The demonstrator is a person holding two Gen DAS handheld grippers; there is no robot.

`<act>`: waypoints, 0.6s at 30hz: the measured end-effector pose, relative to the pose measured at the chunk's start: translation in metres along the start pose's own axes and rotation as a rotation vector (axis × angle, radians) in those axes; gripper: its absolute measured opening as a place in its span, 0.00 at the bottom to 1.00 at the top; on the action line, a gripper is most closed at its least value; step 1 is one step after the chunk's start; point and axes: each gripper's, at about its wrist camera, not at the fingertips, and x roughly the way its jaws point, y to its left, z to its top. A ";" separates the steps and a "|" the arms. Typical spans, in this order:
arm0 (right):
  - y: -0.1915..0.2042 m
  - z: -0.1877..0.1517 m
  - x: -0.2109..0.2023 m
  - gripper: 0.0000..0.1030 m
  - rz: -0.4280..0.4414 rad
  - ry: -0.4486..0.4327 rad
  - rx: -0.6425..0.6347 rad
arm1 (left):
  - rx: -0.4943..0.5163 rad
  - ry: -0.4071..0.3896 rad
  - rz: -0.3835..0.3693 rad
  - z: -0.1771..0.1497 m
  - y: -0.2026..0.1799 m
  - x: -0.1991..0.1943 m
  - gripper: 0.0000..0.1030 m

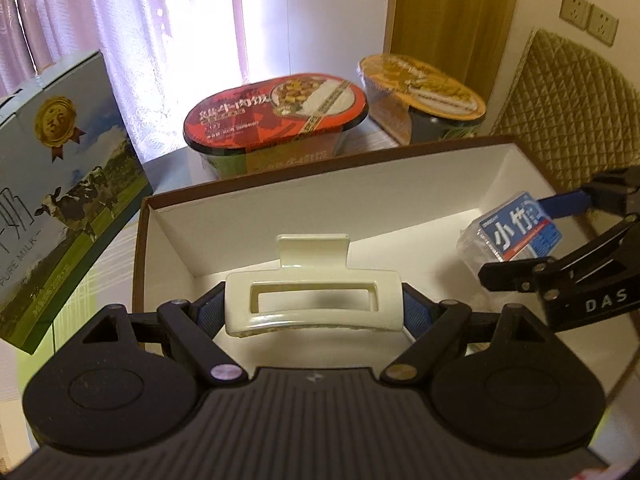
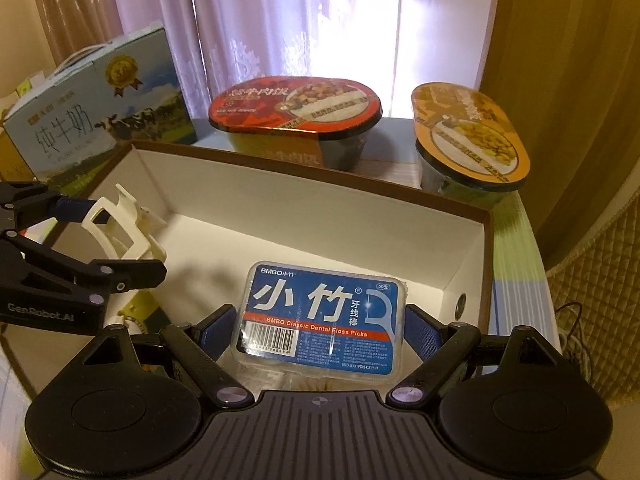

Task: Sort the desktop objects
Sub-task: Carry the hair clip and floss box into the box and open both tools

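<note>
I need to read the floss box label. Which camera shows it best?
The right wrist view: the floss box faces the lens between the right gripper fingers, label readable. The left wrist view shows it small, tilted, at the frame's right edge.

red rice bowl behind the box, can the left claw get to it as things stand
Probably not yet. The left claw is shut on a hair clip, and the box's far wall stands between it and the red rice bowl; above the wall looks free.

Cream hair clip point(image 1: 313, 304), blue floss box point(image 2: 320, 322), white-lined brown box point(image 2: 308, 216)
</note>
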 end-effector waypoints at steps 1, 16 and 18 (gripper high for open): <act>0.000 0.001 0.003 0.83 -0.002 0.003 -0.002 | 0.004 0.010 0.001 0.000 0.001 0.005 0.82; -0.001 0.006 0.027 0.83 -0.024 0.035 -0.023 | 0.047 0.104 0.036 -0.002 0.005 0.054 0.82; -0.001 0.007 0.029 0.83 -0.031 0.034 -0.029 | 0.039 0.115 0.024 -0.002 0.006 0.057 0.82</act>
